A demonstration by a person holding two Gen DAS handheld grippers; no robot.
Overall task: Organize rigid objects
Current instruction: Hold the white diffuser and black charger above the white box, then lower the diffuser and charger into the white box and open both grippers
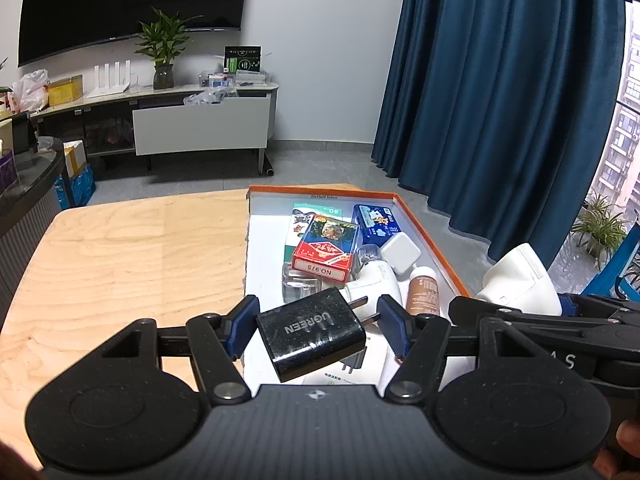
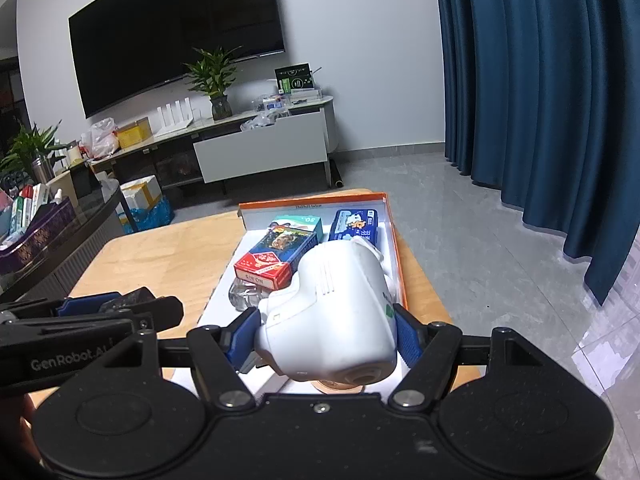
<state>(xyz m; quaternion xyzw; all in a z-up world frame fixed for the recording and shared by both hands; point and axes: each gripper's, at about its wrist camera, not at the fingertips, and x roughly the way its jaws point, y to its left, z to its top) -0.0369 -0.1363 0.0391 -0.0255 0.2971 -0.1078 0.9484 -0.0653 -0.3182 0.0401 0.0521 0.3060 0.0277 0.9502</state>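
- Left gripper: jaws narrowed on a black UGREEN charger, blue pads pressing its body on one side and its prongs on the other, lifted over the near end of the orange-rimmed tray.
- Right gripper: jaws fairly wide, clamped on a bulky white device, held above the same tray.
- In the tray: red card box, blue box, white adapter, brown bottle.

Left gripper clamps a glossy black UGREEN plug charger, tilted, above the white orange-rimmed cardboard tray on the pale wooden worktop. Red playing-card box lies inside the tray.
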